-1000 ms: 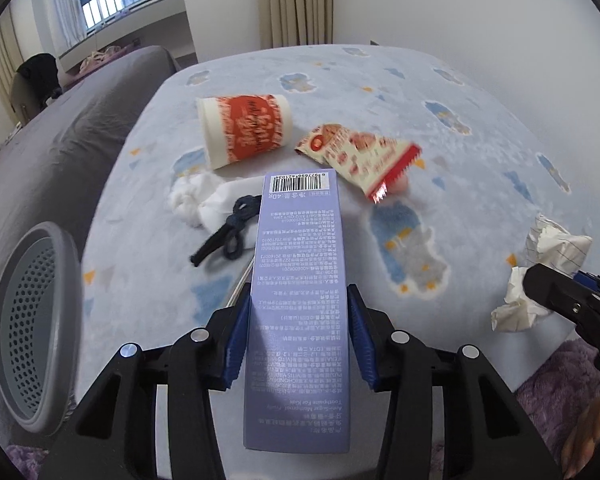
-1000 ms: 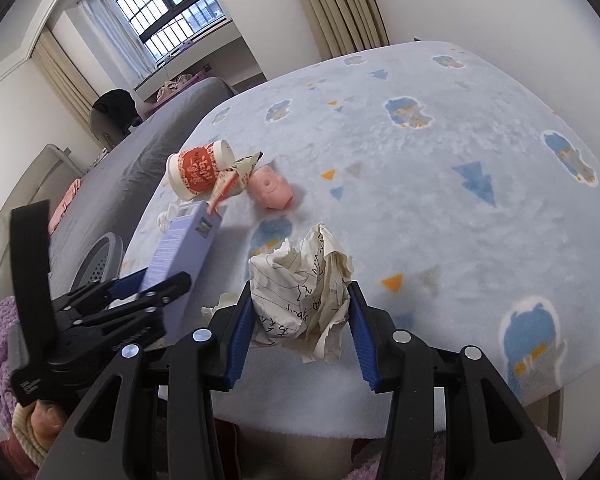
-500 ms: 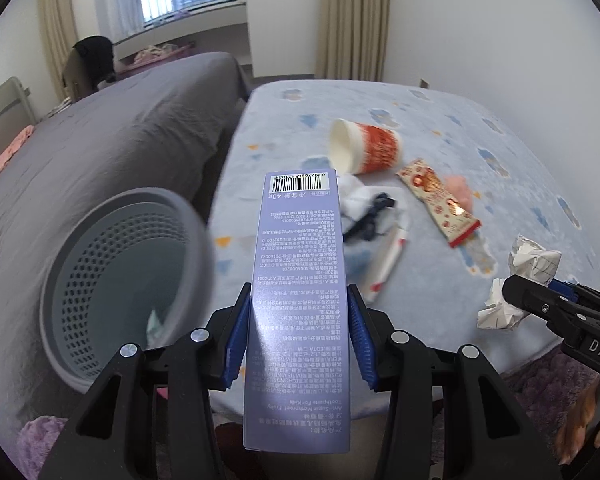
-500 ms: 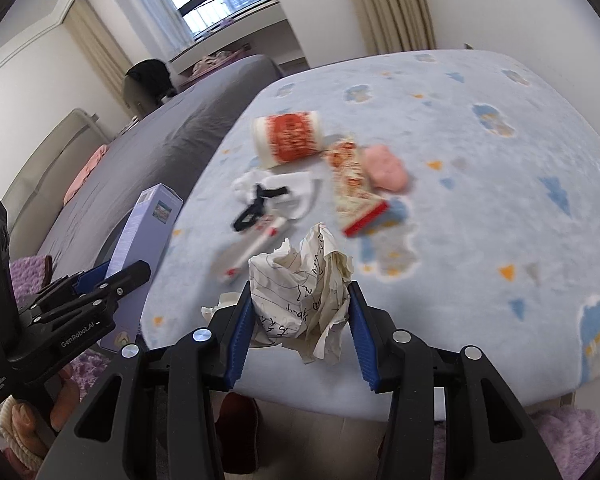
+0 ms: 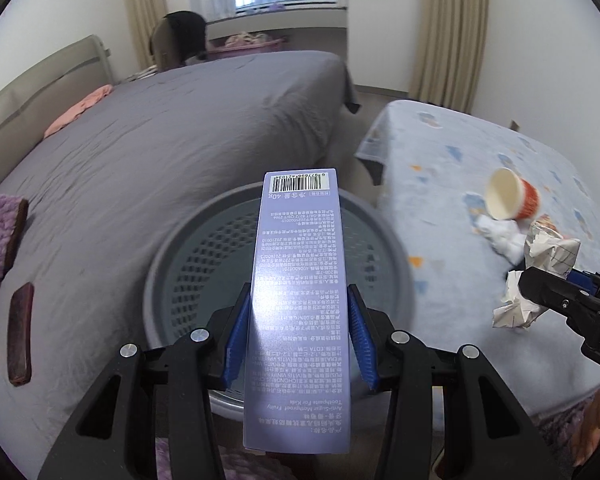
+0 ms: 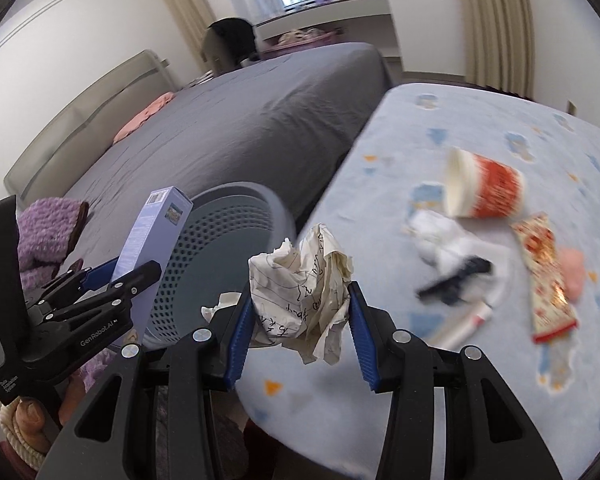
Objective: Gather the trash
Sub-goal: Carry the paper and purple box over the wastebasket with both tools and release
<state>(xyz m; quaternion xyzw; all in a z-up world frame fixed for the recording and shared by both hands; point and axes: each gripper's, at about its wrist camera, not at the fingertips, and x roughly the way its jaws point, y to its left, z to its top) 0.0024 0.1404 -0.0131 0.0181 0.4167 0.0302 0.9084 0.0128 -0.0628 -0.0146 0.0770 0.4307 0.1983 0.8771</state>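
My left gripper (image 5: 298, 332) is shut on a long lilac toothpaste box (image 5: 298, 280), held over the mouth of a grey perforated waste basket (image 5: 392, 240). In the right wrist view that box (image 6: 152, 232) and the left gripper (image 6: 112, 280) hang beside the basket (image 6: 236, 248). My right gripper (image 6: 300, 320) is shut on a crumpled ball of lined paper (image 6: 300, 280), just right of the basket, at the table's edge. From the left wrist view the paper ball (image 5: 540, 264) and the right gripper (image 5: 556, 292) show at the right.
A table with a pale blue patterned cloth (image 6: 500, 380) holds a red paper cup (image 6: 484, 190), white tissue (image 6: 440, 236), a black clip (image 6: 456, 276), a tube (image 6: 460, 326), a snack wrapper (image 6: 546, 276) and a pink lump (image 6: 574, 276). A grey bed (image 5: 180, 128) lies behind the basket.
Both grippers have swung left from over the table to the basket, keeping hold of the box and the paper ball. The basket now fills the middle of the left wrist view.
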